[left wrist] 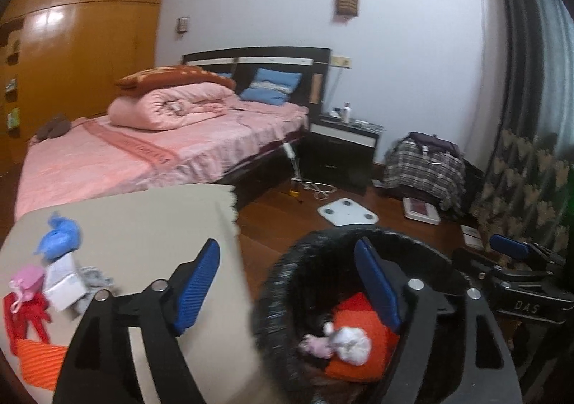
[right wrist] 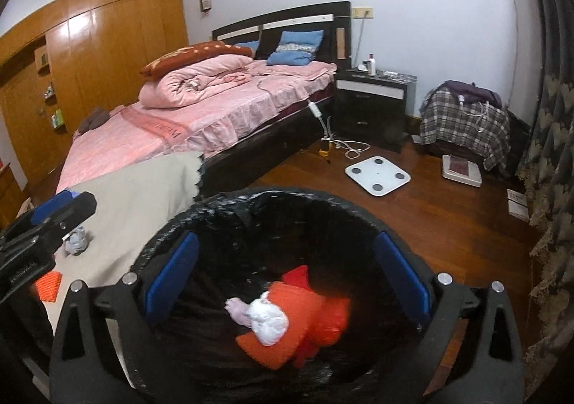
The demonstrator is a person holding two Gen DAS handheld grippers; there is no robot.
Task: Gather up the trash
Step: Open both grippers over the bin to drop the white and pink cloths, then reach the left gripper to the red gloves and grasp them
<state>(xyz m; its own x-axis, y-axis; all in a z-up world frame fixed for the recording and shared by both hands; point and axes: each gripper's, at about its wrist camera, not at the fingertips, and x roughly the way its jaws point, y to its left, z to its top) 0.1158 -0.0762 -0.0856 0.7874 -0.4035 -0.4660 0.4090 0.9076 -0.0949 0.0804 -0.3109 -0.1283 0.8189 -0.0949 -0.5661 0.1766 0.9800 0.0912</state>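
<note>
— Left gripper (left wrist: 287, 282)?
— Spread wide, nothing between the blue pads, one finger over the table (left wrist: 150, 224), the other over the rim of the trash bin (left wrist: 283, 267).

— Right gripper (right wrist: 285, 273)?
— Wide apart too, empty, hanging straight above the bin's mouth (both pads framing the dark inside).

— Inside the bin?
— Lined with a black bag; at the bottom an orange knitted piece (right wrist: 287, 325) with a white crumpled wad (right wrist: 269, 323) lying on top, a pale pink scrap touching it on the left.

— Left on the table?
— Near the left edge: a blue crumpled bag (left wrist: 59, 235), a white box (left wrist: 64, 282) just below it, a pink item (left wrist: 27, 280) beside the box, a red plastic bag (left wrist: 25, 318) under that, and another orange knitted piece (left wrist: 39, 357) at the bottom corner. Also a grey-white crumpled tissue (left wrist: 95, 278) right of the box.

— Beyond?
— Pink bed (right wrist: 179, 117) with a rolled quilt behind the table, a dark nightstand (right wrist: 373, 99) beside it, a white scale (right wrist: 377, 175) on the wooden floor, a plaid-covered heap (right wrist: 462, 117) near the curtain.
</note>
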